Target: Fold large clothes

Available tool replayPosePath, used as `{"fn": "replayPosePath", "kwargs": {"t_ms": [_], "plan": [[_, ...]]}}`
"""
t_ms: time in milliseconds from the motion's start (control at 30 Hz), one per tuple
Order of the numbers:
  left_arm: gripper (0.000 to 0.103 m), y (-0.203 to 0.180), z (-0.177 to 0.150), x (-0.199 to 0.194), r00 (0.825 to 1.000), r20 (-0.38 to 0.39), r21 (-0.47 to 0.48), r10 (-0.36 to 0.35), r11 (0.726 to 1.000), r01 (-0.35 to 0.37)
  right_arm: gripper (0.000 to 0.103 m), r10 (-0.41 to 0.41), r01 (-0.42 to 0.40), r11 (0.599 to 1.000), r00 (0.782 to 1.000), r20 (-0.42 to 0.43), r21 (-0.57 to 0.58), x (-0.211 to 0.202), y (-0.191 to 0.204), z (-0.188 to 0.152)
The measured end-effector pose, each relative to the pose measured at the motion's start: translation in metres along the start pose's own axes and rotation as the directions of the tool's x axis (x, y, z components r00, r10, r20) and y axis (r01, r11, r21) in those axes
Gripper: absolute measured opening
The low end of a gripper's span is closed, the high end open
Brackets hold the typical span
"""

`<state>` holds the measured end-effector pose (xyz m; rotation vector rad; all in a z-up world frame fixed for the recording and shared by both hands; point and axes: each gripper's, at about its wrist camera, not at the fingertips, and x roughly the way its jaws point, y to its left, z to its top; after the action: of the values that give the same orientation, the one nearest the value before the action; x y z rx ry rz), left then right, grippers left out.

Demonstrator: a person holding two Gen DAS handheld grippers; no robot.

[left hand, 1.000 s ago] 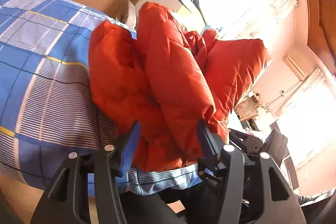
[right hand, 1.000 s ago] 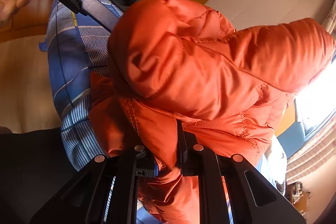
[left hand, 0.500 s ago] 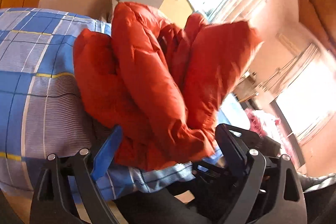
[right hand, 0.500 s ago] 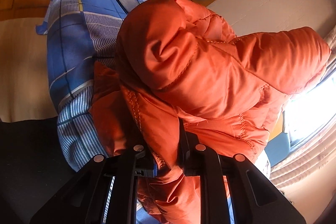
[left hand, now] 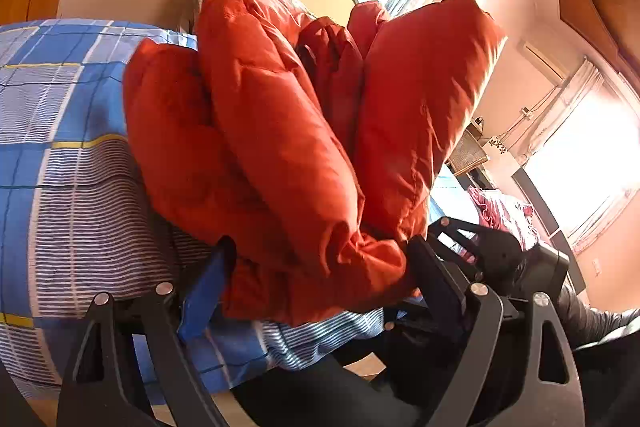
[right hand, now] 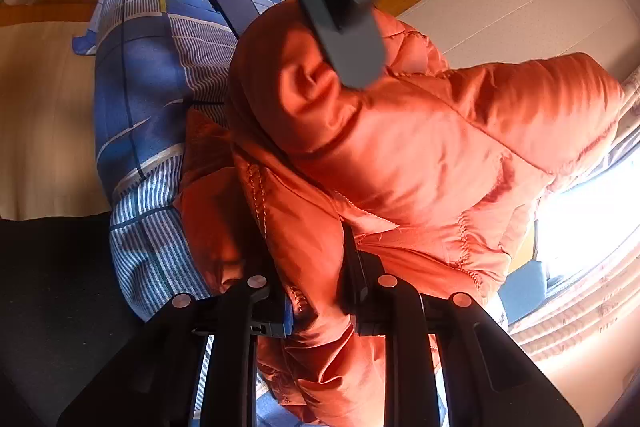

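The blue checked bed cover (left hand: 60, 155) lies beneath everything. On it sits the bunched orange puffer jacket (left hand: 288, 131) (its quilted folds stand up). The left claw (left hand: 320, 267) has just been opening, jaws wide around the jacket's near end. The right claw (right hand: 316, 283), jaws easing apart, pinches a jacket fold.

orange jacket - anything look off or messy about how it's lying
Yes: the orange puffer jacket sits in a bunched heap of puffy rolls on the blue plaid bedding, not flat. One fold is pinched in the right gripper.
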<state>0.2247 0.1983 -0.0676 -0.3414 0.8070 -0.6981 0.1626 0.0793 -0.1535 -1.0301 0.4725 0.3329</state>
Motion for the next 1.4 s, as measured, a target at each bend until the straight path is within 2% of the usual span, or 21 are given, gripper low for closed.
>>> {"fn": "replayPosePath", "kwargs": {"t_ms": [133, 367, 567, 700, 733, 767, 800, 1033, 1133, 1200, 1300, 1400], "plan": [[0.084, 0.008, -0.008, -0.010, 1.000, 0.005, -0.012, -0.016, 1.000, 0.016, 0.021, 0.003, -0.003, 1.000, 1.000, -0.002, -0.006, 0.001, -0.002, -0.001], [0.084, 0.029, -0.017, -0.013, 0.994, 0.002, -0.081, -0.111, 0.990, 0.111, 0.021, -0.010, 0.010, 0.999, 1.000, -0.006, -0.046, 0.002, 0.002, 0.000], [0.090, 0.016, -0.004, 0.008, 0.987, -0.036, -0.031, -0.159, 0.987, 0.158, 0.021, -0.024, 0.023, 0.995, 1.000, -0.013, -0.096, 0.004, 0.012, 0.003], [0.090, 0.008, 0.004, 0.033, 0.984, -0.090, 0.001, -0.156, 0.988, 0.156, 0.021, -0.021, 0.020, 0.992, 1.000, -0.012, -0.123, 0.005, 0.020, 0.007], [0.090, 0.009, 0.005, 0.036, 0.980, -0.090, -0.005, -0.177, 0.984, 0.177, 0.022, -0.019, 0.017, 0.992, 1.000, -0.014, -0.123, 0.006, 0.022, 0.007], [0.087, 0.010, 0.006, 0.037, 0.979, -0.081, -0.012, -0.185, 0.983, 0.185, 0.022, -0.015, 0.013, 0.993, 1.000, -0.015, -0.119, 0.006, 0.022, 0.007], [0.076, 0.011, 0.008, 0.038, 0.981, -0.072, -0.013, -0.183, 0.983, 0.182, 0.022, -0.016, 0.015, 0.993, 1.000, -0.015, -0.121, 0.009, 0.021, 0.005], [0.064, 0.009, 0.008, 0.043, 0.983, -0.087, 0.034, -0.160, 0.986, 0.164, 0.025, -0.003, 0.001, 0.994, 1.000, -0.012, -0.105, 0.009, 0.019, 0.002], [0.054, 0.007, 0.008, 0.044, 0.985, -0.093, 0.069, -0.148, 0.986, 0.155, 0.025, -0.001, 0.000, 0.994, 1.000, -0.013, -0.110, 0.009, 0.020, 0.002], [0.041, 0.010, 0.011, 0.043, 0.986, -0.102, 0.091, -0.131, 0.986, 0.140, 0.025, 0.003, -0.004, 0.994, 1.000, -0.014, -0.112, 0.009, 0.020, 0.002], [0.028, 0.011, 0.014, 0.043, 0.990, -0.114, 0.139, -0.088, 0.985, 0.104, 0.025, 0.013, -0.015, 0.994, 1.000, -0.013, -0.110, 0.007, 0.020, 0.003], [0.022, 0.010, 0.016, 0.045, 0.992, -0.119, 0.177, -0.045, 0.982, 0.065, 0.025, 0.016, -0.017, 0.993, 1.000, -0.011, -0.113, 0.006, 0.021, 0.004]]}}
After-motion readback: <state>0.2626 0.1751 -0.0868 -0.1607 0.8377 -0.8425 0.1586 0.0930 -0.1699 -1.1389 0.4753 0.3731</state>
